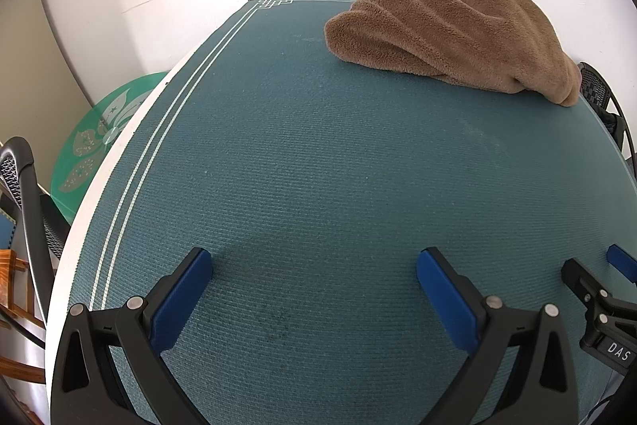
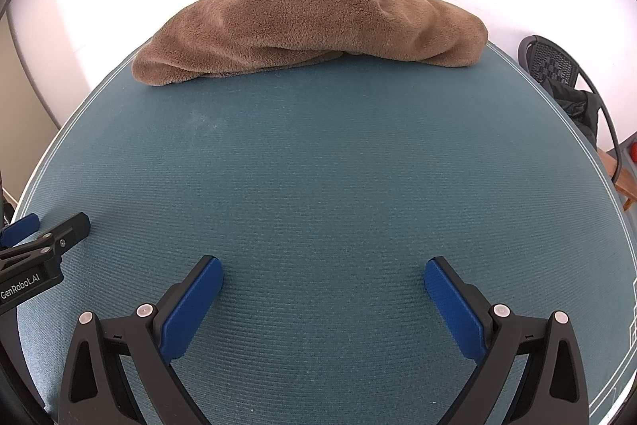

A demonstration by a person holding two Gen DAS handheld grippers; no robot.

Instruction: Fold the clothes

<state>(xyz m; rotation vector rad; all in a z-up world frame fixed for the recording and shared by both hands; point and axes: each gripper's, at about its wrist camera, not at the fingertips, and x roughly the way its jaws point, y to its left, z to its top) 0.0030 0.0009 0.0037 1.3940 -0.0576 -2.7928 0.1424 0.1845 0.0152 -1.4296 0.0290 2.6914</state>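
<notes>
— Across the whole table lay one teal mat (image 1: pixel 318 154), the largest thing in either view, edged with thin white lines. Did you count anything else on it?

— One brown fleece garment (image 2: pixel 310 26), heaped and unfolded at the far side: twelve o'clock from the right wrist camera, about one o'clock from the left. Nothing touched it, and both tools sat well apart from it.

— And off the table?

— Two mesh-backed black chairs: one chair (image 1: pixel 28 186) at nine o'clock in the left view, another (image 2: pixel 557 66) at three o'clock in the right view, with dark clothing draped on it. The left view alone showed one green round disc (image 1: pixel 99 134) with a white flower pattern, leaning by the wall at nine o'clock, and the mat's corner ornament at eleven.

— The tools?

— Two. The left gripper (image 1: pixel 314 265) pointed forward low over bare mat, its blue pads spread wide with nothing between them. The right gripper (image 2: pixel 322 269) was posed the same, jaws parted and empty. Each camera caught the other tool: the right one's tip at four o'clock in the left view, the left one's at eight o'clock in the right view.
</notes>
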